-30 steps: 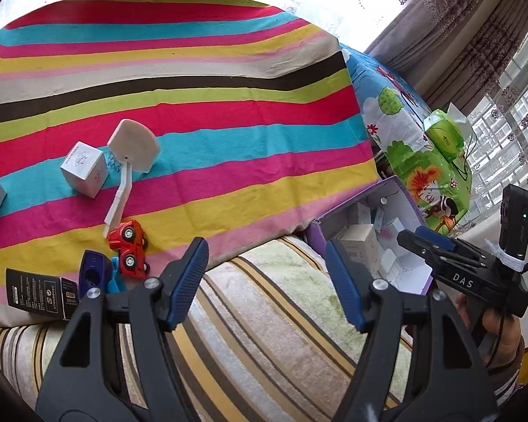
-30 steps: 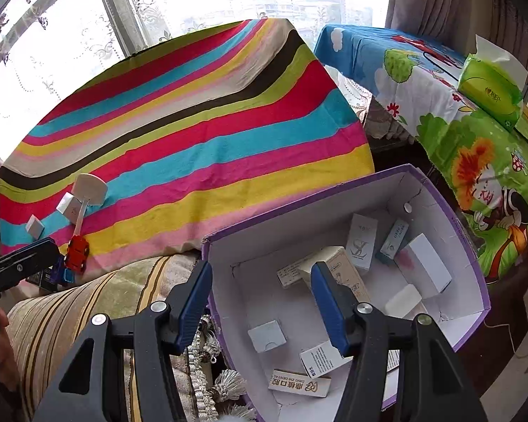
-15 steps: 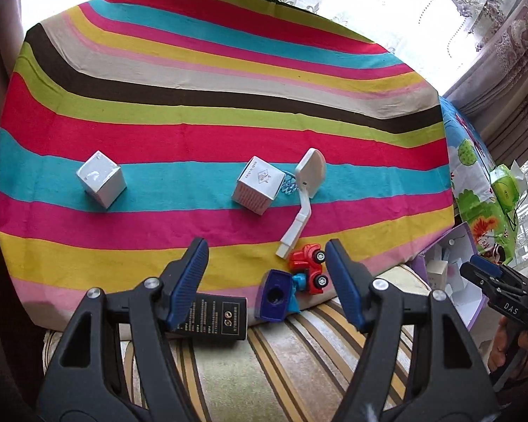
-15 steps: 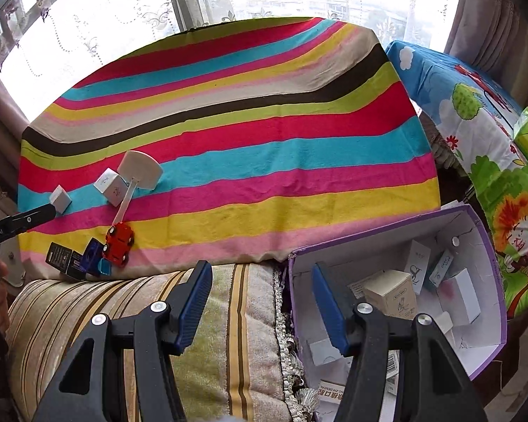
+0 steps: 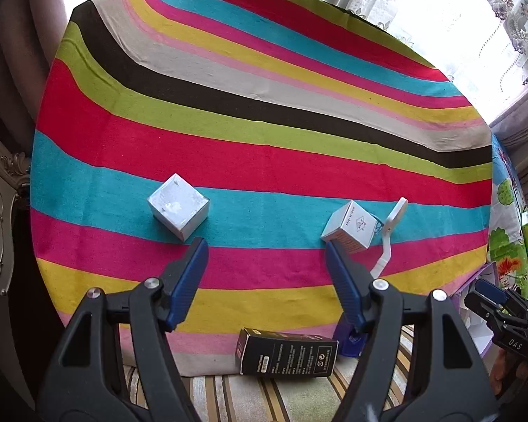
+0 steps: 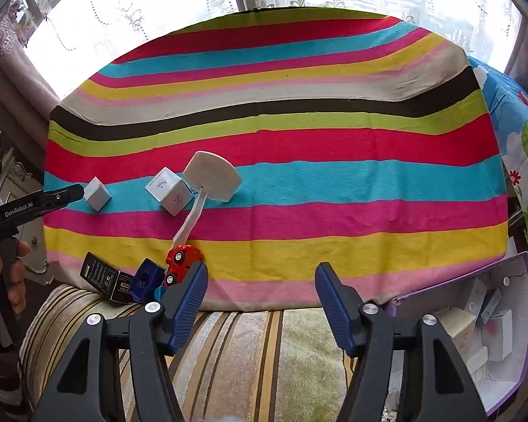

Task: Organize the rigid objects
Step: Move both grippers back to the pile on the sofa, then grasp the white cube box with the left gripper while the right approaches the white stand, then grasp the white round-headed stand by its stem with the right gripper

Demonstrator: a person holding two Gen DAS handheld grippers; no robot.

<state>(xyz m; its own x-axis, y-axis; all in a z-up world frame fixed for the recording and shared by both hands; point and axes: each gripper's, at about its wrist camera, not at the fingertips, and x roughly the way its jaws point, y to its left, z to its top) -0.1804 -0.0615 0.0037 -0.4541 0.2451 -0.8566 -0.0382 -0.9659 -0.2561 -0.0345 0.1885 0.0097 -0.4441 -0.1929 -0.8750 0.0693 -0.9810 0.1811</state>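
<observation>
The striped cloth (image 5: 264, 161) has lots of bare room up top. Both the left gripper (image 5: 265, 274) and right gripper (image 6: 260, 299) are spread wide, holding nothing. The black box (image 5: 287, 351) lies at the cloth's bottom edge, just below the left gripper.

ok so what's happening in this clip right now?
A person with a gripper in each hand is tidying small items off a striped cloth into a purple-edged white box, which already holds several cartons. Both grippers are open and hold nothing. The left gripper faces two white cube boxes, one at left and a printed one, with a black carton nearer. The right gripper hovers over the striped cushion.
</observation>
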